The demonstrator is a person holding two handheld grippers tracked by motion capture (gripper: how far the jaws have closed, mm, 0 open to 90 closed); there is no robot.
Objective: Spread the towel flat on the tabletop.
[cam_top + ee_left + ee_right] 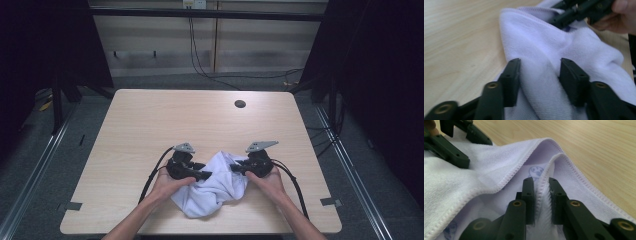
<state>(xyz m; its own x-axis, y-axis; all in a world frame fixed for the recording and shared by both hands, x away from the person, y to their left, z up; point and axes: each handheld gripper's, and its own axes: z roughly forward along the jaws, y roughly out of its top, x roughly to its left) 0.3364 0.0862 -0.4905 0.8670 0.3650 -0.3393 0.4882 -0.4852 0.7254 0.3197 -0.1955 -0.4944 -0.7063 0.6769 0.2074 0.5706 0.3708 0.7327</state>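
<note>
A crumpled white towel (212, 187) lies near the table's front edge, between the person's two hands. My left gripper (204, 175) reaches into it from the left. In the left gripper view that gripper (540, 75) is open, its jaws wide apart astride a raised fold of the towel (541, 45). My right gripper (235, 168) comes in from the right. In the right gripper view it (541, 188) is shut on an upright stitched edge of the towel (461, 185), which bears small blue prints. The two grippers' tips are close together over the cloth.
The light wooden table (200, 120) has a round cable hole (240, 104) at the back right. Grey tape marks sit at the front left (74, 205) and front right (331, 202). Black cables trail from both grippers along the forearms. Dark curtains flank the table.
</note>
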